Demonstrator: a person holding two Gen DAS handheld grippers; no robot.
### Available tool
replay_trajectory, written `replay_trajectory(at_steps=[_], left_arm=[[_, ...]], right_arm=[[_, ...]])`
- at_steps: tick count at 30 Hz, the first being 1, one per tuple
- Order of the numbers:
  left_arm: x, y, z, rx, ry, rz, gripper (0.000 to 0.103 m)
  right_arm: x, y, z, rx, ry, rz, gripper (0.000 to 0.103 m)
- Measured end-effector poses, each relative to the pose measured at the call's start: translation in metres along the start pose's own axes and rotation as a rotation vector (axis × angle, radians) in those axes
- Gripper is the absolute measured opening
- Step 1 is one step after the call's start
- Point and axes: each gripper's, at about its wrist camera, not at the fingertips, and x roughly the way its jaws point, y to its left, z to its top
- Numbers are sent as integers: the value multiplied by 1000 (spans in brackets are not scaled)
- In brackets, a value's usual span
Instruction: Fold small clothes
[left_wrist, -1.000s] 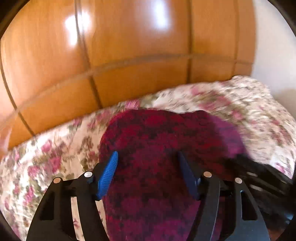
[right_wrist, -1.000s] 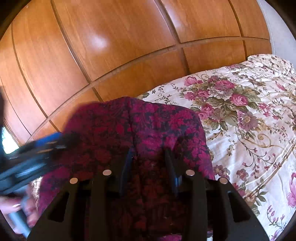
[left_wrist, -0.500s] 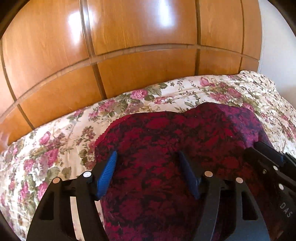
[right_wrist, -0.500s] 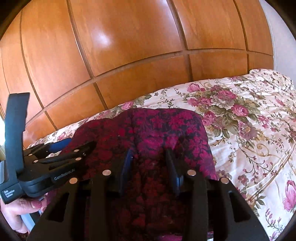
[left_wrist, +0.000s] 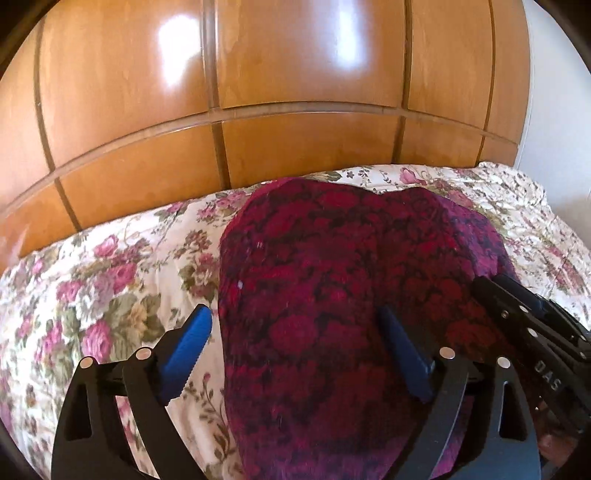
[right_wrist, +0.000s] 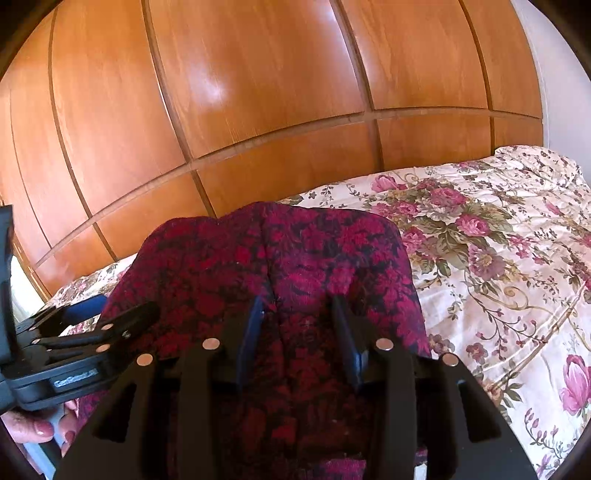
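Observation:
A dark red and black patterned knit garment (left_wrist: 332, 277) lies in a mound on the flowered bedspread (left_wrist: 110, 277). My left gripper (left_wrist: 293, 317) hangs over its near left edge and its jaws are opening wide. The left blue pad (left_wrist: 192, 339) stands off the cloth over the bedspread, the right pad over the knit, neither pressing. In the right wrist view the garment (right_wrist: 295, 251) bunches up into my right gripper (right_wrist: 298, 306), which is shut on a fold of it. The right gripper (left_wrist: 524, 317) also shows at the left wrist view's right edge.
Glossy wooden wardrobe panels (left_wrist: 295, 74) rise straight behind the bed. The bedspread (right_wrist: 498, 258) spreads out to the right of the garment. The left gripper (right_wrist: 92, 332) and the person's hand (right_wrist: 37, 428) holding it sit at the lower left of the right wrist view.
The left jaws have spread apart and the left pad has come off the garment onto the bedspread. The left gripper slid a little across the bed. The right gripper has kept its hold.

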Motion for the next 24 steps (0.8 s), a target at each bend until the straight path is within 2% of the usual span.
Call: replay_trajectory(at_steps=[4,5,10,12,17,21,24], left_arm=[[-10,4,-11,-35,-5,-28,91],[-13,6,-14,-45,-2,-39,92],[-22,17,-27,-116,7,-101,93],[-26,21,-32,-146,9,-131,93],[-33,31,-44,-192,17,-204,99],[-32,40,-56,-238,46,-314,99],[-26,47,-66,-284,96,-426,99]], right_arm=[[-9,2,-1,-30,5,-13,44],[-12,3,-2,-42,4,-21,48],[-36,9,-10,-124,3,-76,71],[-43,5,-13,-127,27,-109,90],[-45,-20,-20,-15,128,-27,101],[-36,-49,-35,161,226,125,101],[-23,-69,-48,298,289,236,101]])
